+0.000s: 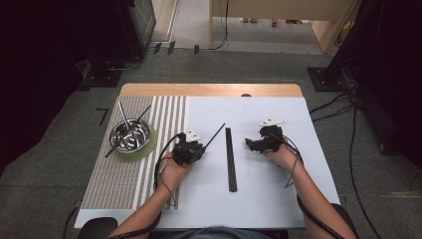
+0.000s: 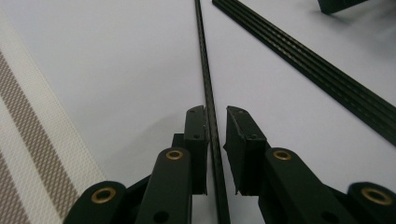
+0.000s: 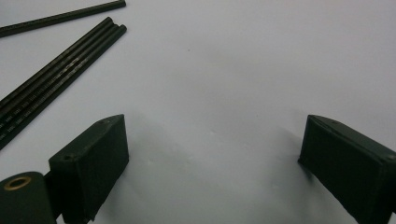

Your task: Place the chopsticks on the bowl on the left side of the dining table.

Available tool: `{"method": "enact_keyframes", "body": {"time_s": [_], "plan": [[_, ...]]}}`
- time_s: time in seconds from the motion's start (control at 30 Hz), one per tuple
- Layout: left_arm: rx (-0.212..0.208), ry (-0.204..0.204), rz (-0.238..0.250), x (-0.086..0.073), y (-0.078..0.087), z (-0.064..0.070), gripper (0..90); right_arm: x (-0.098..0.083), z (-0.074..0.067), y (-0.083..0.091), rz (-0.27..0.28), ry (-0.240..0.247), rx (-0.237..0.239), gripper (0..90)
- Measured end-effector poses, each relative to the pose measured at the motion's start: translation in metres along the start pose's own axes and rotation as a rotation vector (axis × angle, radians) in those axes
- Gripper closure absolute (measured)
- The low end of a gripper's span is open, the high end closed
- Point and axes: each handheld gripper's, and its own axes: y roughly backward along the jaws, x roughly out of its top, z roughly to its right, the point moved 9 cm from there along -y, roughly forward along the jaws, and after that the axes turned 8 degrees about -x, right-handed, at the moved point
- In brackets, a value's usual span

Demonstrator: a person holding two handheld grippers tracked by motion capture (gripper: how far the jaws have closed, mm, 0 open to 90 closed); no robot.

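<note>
Near the middle of the white tabletop (image 1: 268, 189), held in the person's left hand: the left gripper (image 1: 201, 144), aimed up and to the right in the high view. Between its jaws, a single thin black rod (image 1: 215, 135), slanting out past the fingertips towards the far side of the tabletop.

Seen in the left gripper view, the left gripper (image 2: 215, 112) nearly pressed together, with the rod (image 2: 205, 70) running lengthwise straight through the slot. Rod close against the pad on that view's left; a narrow strip of daylight between it and the other pad, so no firm pinch from both sides. Far end of the rod stretching away well beyond the jaw tips; near end passing back under the gripper body.

Just to the right of that rod, apart from it: a tight bundle of black rods (image 1: 230, 159) flat on the tabletop, side by side, lengthwise away from the person; also visible in the left gripper view (image 2: 317, 70) and the right gripper view (image 3: 56, 79).

Beyond the bundle, in the person's right hand: the right gripper (image 1: 249, 144), pointed leftwards at the bundle yet clear of it. Spread wide in its own view (image 3: 212, 126), with bare tabletop between the jaws.

Far left, on a striped placemat (image 1: 124, 184): a steel bowl (image 1: 115, 130) on a green coaster (image 1: 149, 147), well apart from both grippers.
</note>
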Motion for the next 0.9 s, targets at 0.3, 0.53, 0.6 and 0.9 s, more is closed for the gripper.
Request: {"method": "enact_keyframes", "body": {"time_s": [0.3,0.53,0.6,0.9], "plan": [[0.03,0.007,0.002,-0.009,0.005,0.005,85.6,0.0,0.0,0.0,-0.002,-0.001,-0.002,7.5],[0.03,0.02,-0.011,-0.013,0.002,0.002,85.7,0.0,0.0,0.0,-0.002,-0.001,-0.002,7.4],[0.008,0.046,0.005,-0.014,0.002,0.0,85.4,0.0,0.0,0.0,-0.002,-0.001,-0.002,7.4],[0.012,-0.003,0.037,-0.016,0.002,0.001,85.8,0.0,0.0,0.0,-0.002,-0.001,-0.002,7.4]]}}
